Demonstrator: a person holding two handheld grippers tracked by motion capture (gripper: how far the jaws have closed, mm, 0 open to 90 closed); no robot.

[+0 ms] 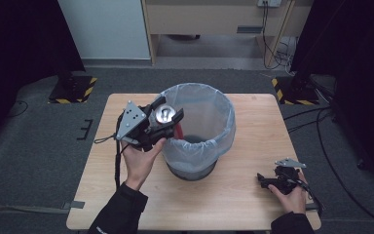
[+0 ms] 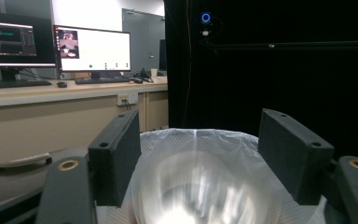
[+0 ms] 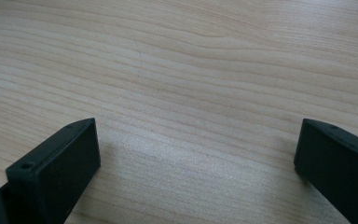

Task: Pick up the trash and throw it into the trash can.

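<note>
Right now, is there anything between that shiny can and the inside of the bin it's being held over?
Nothing visible. The can sits between the jaws of the left hand-held gripper, at the near-left rim of the lined bin, whose mouth lies open.

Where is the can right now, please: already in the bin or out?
Out: the can sits between the left tool at the bin's rim.

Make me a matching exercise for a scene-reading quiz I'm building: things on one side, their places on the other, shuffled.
Things:
1. can
2. bin
3. right gripper

Places:
A. middle of the table
B. low on the table's right side, jaws apart
C. between the left gripper's jaws, over the bin's rim

Pairs: 1-C, 2-A, 3-B
</note>
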